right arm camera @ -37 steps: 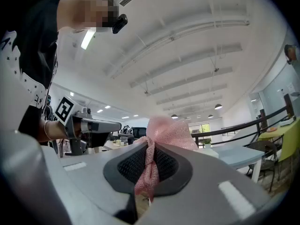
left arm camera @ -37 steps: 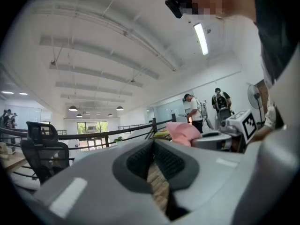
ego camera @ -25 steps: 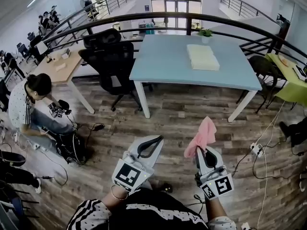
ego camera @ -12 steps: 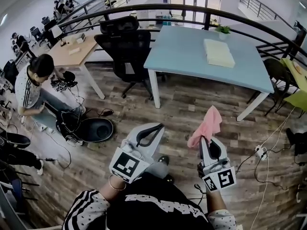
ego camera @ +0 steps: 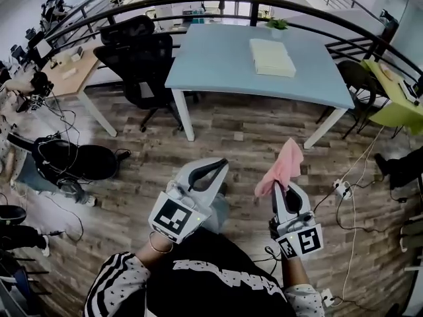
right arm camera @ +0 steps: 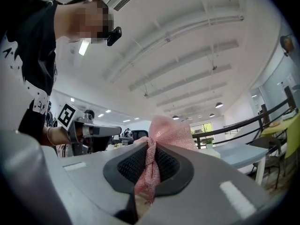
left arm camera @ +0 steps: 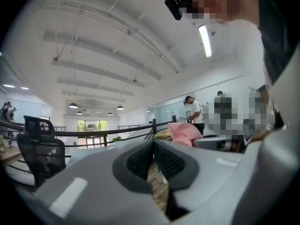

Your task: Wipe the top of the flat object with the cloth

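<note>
The pink loosely woven cloth (ego camera: 283, 166) is pinched in the right gripper (ego camera: 286, 191). The right gripper view shows its ribbed jaws closed on a twisted neck of the fabric, with the rest puffing out above them. The left gripper (ego camera: 215, 166) carries nothing, and its jaws are drawn together with only wood floor showing behind them.

The thing to be wiped, a pale cream rectangular flat slab (ego camera: 271, 57), lies on the light blue rectangular table (ego camera: 218, 65), toward its far edge and right of the middle. A small green potted plant (ego camera: 277, 24) stands just beyond it at that edge. A black office chair (ego camera: 141, 53) stands at the table's left end. Both grippers hang over the plank floor, well apart from the table.

The cloth looks light, limp and compressible, so it will probably drape and fold over under pressure rather than push back. The hold at one gathered end leaves a loose bunch free to press flat on the slab. Whether the slab is stiff or heavy cannot be told from here. On that smooth top it may slide under a wipe, so the free left gripper could steady it at a near edge or corner.
</note>
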